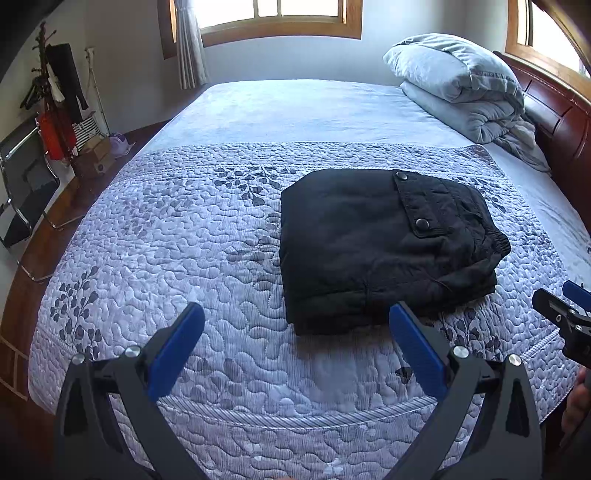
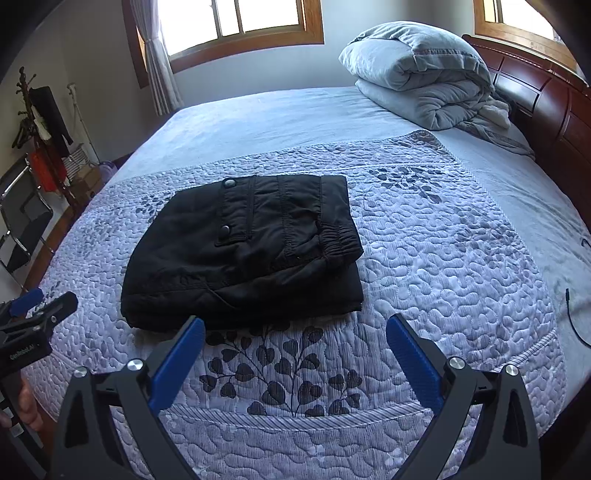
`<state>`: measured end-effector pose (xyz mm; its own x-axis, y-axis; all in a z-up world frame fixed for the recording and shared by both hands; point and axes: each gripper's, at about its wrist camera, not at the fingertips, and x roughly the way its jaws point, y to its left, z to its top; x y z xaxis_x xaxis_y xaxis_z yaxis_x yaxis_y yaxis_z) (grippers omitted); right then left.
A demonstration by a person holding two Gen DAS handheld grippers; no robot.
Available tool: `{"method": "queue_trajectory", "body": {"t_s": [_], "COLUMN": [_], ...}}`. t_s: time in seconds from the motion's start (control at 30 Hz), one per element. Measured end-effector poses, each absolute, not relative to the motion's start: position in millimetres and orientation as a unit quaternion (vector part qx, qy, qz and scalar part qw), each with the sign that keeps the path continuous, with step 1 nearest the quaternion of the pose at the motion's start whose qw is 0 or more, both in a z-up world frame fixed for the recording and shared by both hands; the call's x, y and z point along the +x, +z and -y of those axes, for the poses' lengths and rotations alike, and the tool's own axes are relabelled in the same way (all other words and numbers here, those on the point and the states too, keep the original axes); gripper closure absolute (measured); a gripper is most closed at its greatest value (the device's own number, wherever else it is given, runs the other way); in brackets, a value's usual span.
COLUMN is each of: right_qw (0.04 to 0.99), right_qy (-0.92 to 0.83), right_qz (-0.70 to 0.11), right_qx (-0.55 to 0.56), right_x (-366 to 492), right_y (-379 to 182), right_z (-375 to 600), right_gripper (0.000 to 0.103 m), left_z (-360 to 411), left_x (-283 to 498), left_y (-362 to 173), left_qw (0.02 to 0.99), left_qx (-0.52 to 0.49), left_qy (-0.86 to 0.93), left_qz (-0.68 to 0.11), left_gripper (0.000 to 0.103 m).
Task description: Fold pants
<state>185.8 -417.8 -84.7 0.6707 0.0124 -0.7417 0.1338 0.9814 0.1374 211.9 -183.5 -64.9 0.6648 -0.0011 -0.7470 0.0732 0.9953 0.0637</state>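
Black padded pants (image 1: 384,243) lie folded square on quilted bedspread (image 1: 166,236). Left gripper (image 1: 295,347) & right gripper (image 2: 295,354) hover near pants, fingers spread, empty.

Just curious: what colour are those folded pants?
Black pants, clearest in the right wrist view.

Home bedroom | bed (image 1: 295,110) filling mid-frame under quilted leaf-print bedspread (image 1: 166,258) | rolled grey duvet (image 1: 461,81) upper right against dark wooden headboard (image 1: 554,110) | wood-framed window (image 1: 273,18) with curtain (image 1: 188,48) at top | coat stand (image 1: 51,92) hung with clothes and folding chair (image 1: 22,184) at left edge
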Motion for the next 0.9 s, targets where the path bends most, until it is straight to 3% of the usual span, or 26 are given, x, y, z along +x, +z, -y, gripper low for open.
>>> {"method": "queue_trajectory", "body": {"t_s": [0.9], "right_qw": [0.906], "right_qy": [-0.035], "right_qz": [-0.412], "right_qx": [0.09], "right_x": [188.4], "right_y": [-92.0], "right_z": [419.1], "right_gripper": [0.004], "left_z": [183.5], "left_x": [215.3], "left_y": [-71.6], "left_qw": [0.908], "left_qx": [0.038], "left_qy": [-0.022], "left_qz": [-0.417], "left_gripper": [0.003]}}
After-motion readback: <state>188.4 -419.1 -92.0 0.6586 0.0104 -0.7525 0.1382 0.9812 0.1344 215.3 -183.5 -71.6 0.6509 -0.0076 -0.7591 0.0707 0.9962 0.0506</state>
